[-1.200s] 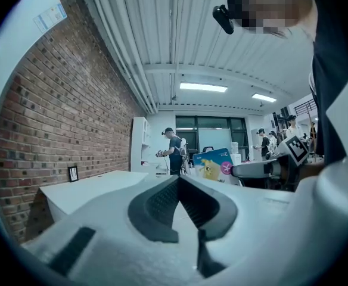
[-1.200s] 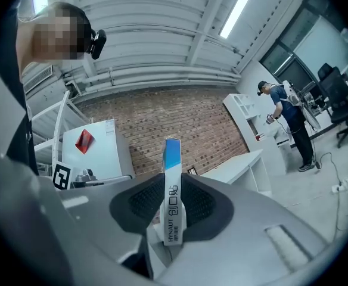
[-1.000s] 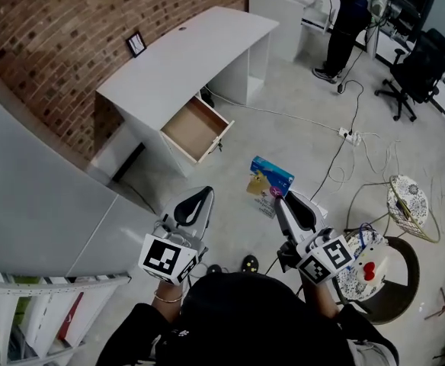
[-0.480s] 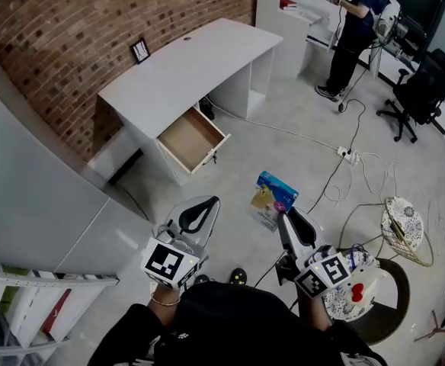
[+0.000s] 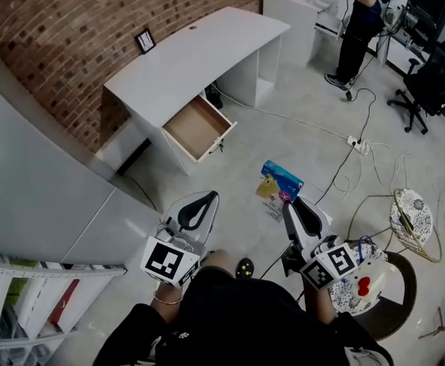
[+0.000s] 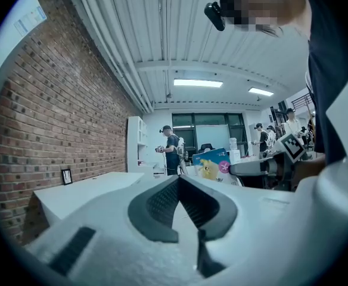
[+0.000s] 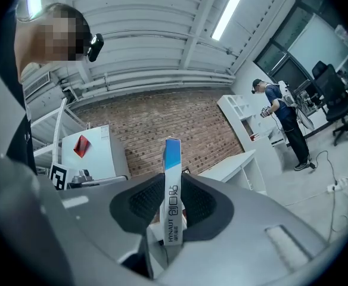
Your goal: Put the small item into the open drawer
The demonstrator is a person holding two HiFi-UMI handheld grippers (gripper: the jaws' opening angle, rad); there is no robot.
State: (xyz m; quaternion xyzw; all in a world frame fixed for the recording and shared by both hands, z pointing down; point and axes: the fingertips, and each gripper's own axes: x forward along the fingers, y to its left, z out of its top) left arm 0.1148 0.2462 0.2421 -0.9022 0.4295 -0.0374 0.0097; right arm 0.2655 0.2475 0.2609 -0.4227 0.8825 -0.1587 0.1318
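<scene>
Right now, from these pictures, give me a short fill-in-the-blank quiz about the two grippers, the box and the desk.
The small box is clamped between the jaws of the ____ gripper.
The drawer of the white desk stands ____.
The desk stands beside a ____ wall.
The left gripper has its jaws together and holds ____.
Missing words: right; open; brick; nothing.

Counter (image 5: 200, 59) against brick wall (image 5: 78, 29), picture frame (image 5: 145, 41) on its back edge, drawer (image 5: 196, 128) out below its front edge, box (image 5: 280, 181) in right hand-held gripper (image 5: 291, 204) over the floor (image 5: 283, 136) before it.
</scene>
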